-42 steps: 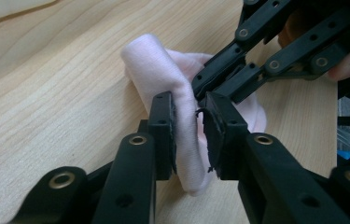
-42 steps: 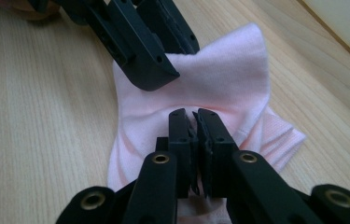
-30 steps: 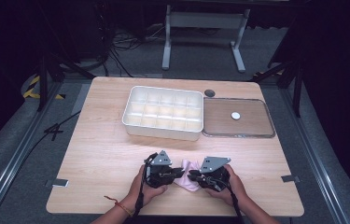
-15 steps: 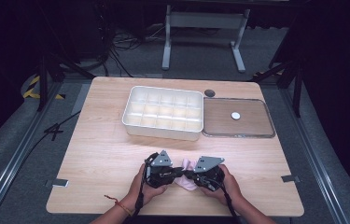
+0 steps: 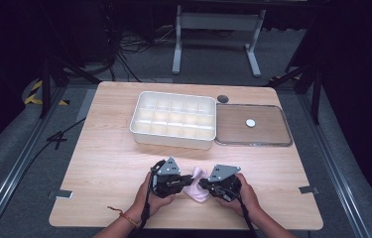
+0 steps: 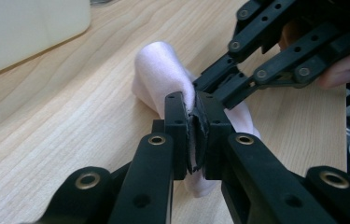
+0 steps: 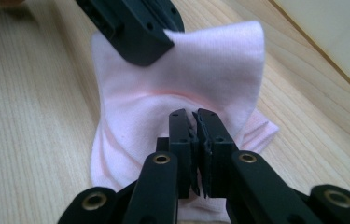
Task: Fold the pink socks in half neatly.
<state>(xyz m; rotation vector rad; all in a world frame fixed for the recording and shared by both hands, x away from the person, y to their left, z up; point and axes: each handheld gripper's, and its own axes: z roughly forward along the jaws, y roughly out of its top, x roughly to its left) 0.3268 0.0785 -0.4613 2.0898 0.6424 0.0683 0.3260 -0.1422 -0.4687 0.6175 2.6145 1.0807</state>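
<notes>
- I am holding my left gripper [image 5: 189,179] and my right gripper [image 5: 204,184] tip to tip at the near edge of the table [image 5: 104,163], one in each hand, with my forearms coming in from the bottom of the high view.
- My left jaws are pressing together on a fold of the pink cloth [image 6: 163,70]; in the left gripper view a thin edge of fabric is sitting pinched between the two black pads.
- My right jaws are closing on the same pink cloth [image 7: 200,74] from the opposite side; they have just been opening a touch, yet the right gripper view shows the pads clamped on fabric.
- The pink cloth [image 5: 197,184] is lying bunched on the wood between my two hands, partly lifted and stretched between the two grips.
- Farther out, near the table's middle, a white compartment tray [image 5: 139,130] is standing, its cells divided in rows.
- Just to its right a flat clear-rimmed lid [image 5: 282,124] is lying on the wood, with a small white disc [image 5: 250,122] on it.
- A small dark round cap [image 5: 222,98] is sitting behind the lid's corner.
- I am finding no readable brand, label or writing on any of these things.
</notes>
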